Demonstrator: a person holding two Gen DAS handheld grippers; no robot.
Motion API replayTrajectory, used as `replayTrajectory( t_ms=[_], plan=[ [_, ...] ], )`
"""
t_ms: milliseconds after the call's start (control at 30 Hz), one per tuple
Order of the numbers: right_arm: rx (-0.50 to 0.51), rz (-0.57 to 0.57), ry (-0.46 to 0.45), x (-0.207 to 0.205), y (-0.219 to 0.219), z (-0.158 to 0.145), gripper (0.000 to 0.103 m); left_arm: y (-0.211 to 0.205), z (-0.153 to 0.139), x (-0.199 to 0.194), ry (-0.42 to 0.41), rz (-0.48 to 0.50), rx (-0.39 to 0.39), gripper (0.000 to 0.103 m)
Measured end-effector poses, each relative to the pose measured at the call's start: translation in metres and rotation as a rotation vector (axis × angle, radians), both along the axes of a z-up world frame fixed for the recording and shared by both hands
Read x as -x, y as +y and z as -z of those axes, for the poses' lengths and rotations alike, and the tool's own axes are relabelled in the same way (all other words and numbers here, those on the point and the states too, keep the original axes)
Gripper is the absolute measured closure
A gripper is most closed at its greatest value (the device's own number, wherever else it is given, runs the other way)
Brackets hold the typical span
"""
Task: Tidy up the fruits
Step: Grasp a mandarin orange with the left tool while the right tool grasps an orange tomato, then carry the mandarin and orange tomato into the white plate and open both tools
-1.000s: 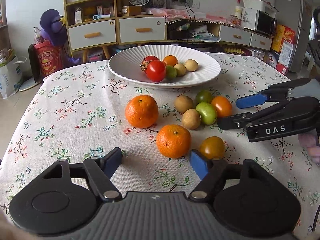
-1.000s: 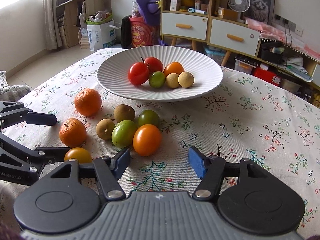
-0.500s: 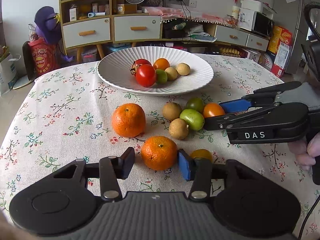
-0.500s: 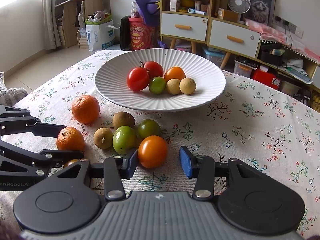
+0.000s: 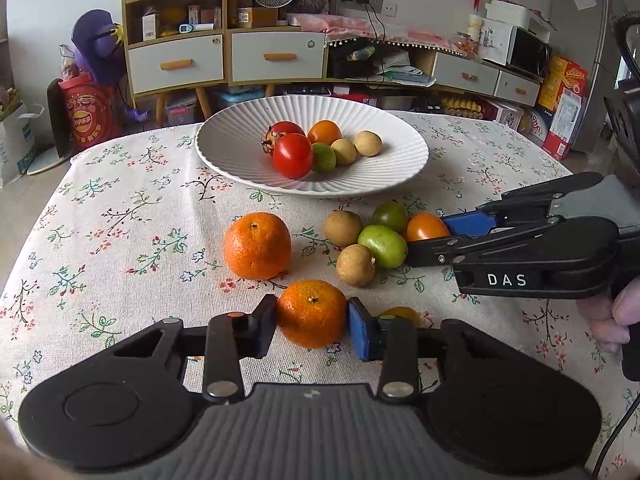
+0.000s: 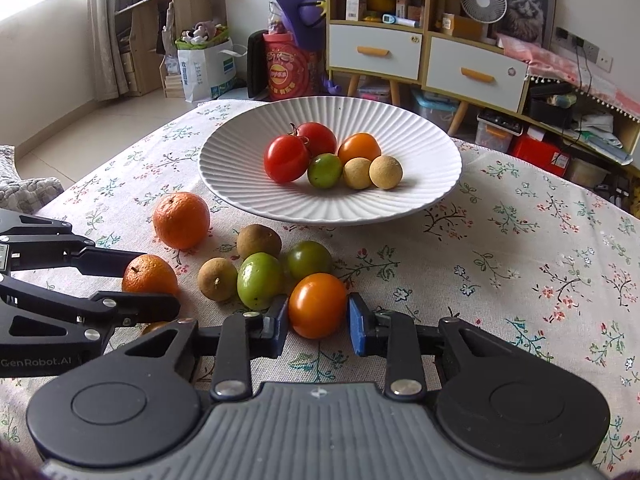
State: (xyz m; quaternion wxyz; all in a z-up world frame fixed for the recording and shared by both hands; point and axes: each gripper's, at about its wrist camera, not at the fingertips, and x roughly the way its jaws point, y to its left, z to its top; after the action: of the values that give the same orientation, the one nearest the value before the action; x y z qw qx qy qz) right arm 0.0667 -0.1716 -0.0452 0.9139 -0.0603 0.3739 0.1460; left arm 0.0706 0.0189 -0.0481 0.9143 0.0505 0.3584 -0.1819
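A white ribbed plate point(image 5: 240, 160) point(image 6: 432, 200) holds two red tomatoes, an orange tomato, a green fruit and two tan longans. On the cloth lie a large mandarin point(image 5: 257, 245) point(image 6: 181, 220), two brown longans, two green fruits and a yellow tomato point(image 5: 400, 314) half hidden behind my left finger. My left gripper point(image 5: 312, 322) is shut on a smaller mandarin point(image 5: 312, 312) point(image 6: 149, 275) resting on the table. My right gripper point(image 6: 318, 320) point(image 5: 428, 236) is shut on an orange tomato point(image 6: 317, 305) point(image 5: 426, 226) on the cloth.
The table has a floral cloth point(image 5: 120, 240). Behind it stand wooden drawer cabinets point(image 5: 224, 60) with a small fan, a red drum and boxes at the far right. The two grippers lie close together, right one across the left's front right.
Both grippers moved forward and closed: the left jaws came in onto the smaller mandarin, the right jaws onto the orange tomato. The fruits stayed on the cloth.
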Motion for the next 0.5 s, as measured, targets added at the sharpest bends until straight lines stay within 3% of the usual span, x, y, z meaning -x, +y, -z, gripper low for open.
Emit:
replayTrajectory(
  t_ms=[500],
  plan=[
    [-0.068,0.038,0.042,0.000,-0.006,-0.009,0.076,0.001,-0.012,0.000,0.011,-0.026,0.004,0.069]
  ],
)
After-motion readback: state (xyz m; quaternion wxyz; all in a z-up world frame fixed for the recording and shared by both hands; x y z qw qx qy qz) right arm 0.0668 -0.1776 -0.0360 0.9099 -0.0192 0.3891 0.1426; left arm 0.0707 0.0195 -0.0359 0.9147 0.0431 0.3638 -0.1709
